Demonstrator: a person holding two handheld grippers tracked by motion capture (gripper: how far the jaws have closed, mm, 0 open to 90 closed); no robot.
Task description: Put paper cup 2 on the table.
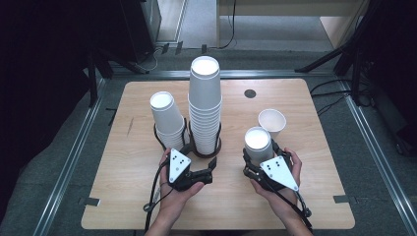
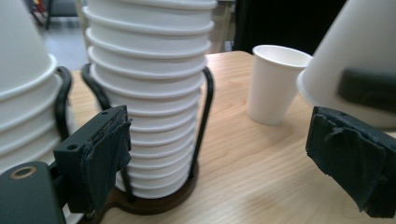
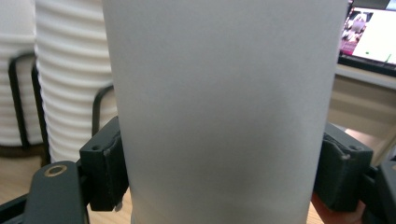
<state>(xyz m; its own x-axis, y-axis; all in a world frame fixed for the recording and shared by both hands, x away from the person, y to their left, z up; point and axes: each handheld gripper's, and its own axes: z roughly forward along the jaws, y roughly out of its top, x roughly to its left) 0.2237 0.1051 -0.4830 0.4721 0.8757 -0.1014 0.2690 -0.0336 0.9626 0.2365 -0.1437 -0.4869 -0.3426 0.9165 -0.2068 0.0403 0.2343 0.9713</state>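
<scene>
Nearest: right gripper [image 1: 259,156] in a hand at the near right of the tall stack, jaws clamped on an upside-down paper cup [image 1: 258,144], pads pressed on both sides of its wall in the right gripper view [image 3: 224,107]. Cup base facing up, cup near the tabletop [image 1: 147,196]; contact with the wood impossible to tell. Left gripper [image 1: 199,167] just in front of the tall stack's holder, jaws spread wide with nothing between them, padded fingers [image 2: 105,154] apart in the left gripper view. Beyond: tall stack [image 1: 205,105] of inverted white cups standing in a dark wire holder [image 2: 154,200]. Shorter stack [image 1: 168,120] just left of the tall stack, tilted, in its own holder. Single upright cup [image 1: 272,123] right of the tall stack, just behind the held cup. Small dark disc [image 1: 250,93] farther back, right of the tall stack.
</scene>
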